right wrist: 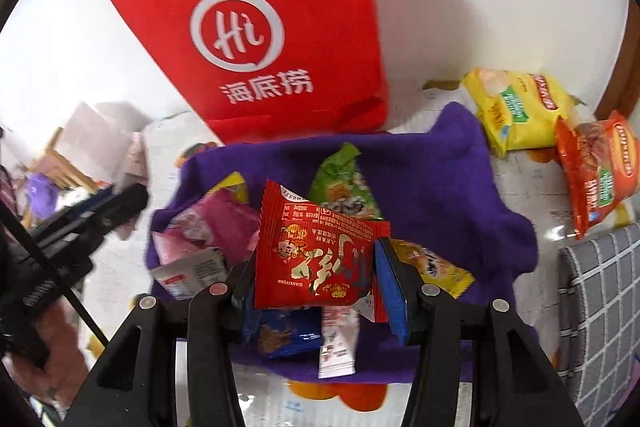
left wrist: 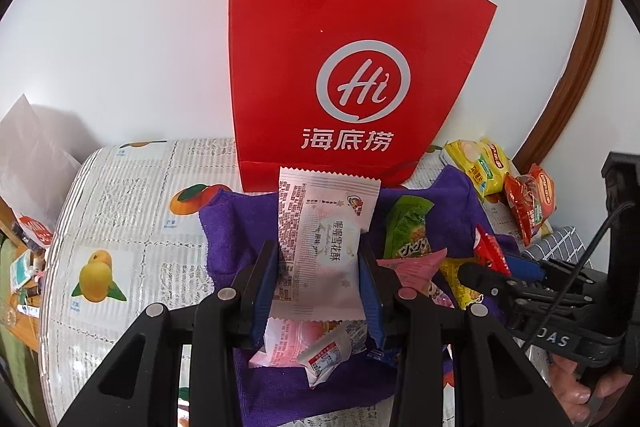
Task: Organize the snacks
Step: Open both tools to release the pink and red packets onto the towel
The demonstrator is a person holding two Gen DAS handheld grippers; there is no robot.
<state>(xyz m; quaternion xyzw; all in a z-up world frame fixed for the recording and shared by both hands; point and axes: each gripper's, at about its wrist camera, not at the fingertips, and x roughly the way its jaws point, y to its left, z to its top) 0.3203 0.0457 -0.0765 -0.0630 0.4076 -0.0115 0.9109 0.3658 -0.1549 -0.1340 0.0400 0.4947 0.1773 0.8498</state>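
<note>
My left gripper [left wrist: 319, 263] is shut on a white and pink snack packet [left wrist: 320, 239], held upright above a purple cloth [left wrist: 236, 227] strewn with several small snack packets. My right gripper [right wrist: 316, 267] is shut on a red snack packet [right wrist: 316, 259] over the same purple cloth [right wrist: 440, 195]. A green packet [right wrist: 340, 187], pink packets [right wrist: 216, 223] and a yellow packet [right wrist: 436, 267] lie on the cloth. A red paper bag [left wrist: 340, 59] with a white logo stands upright behind the cloth against the wall. The right gripper [left wrist: 492, 267] shows at the right of the left wrist view, the left gripper [right wrist: 116, 203] at the left of the right wrist view.
A yellow snack bag [right wrist: 516, 107] and an orange snack bag [right wrist: 596, 167] lie at the back right of the table. A fruit-print tablecloth [left wrist: 120, 227] covers the table. A grey checked cloth [right wrist: 600, 307] lies at the right. A hand [left wrist: 576, 391] grips the right tool.
</note>
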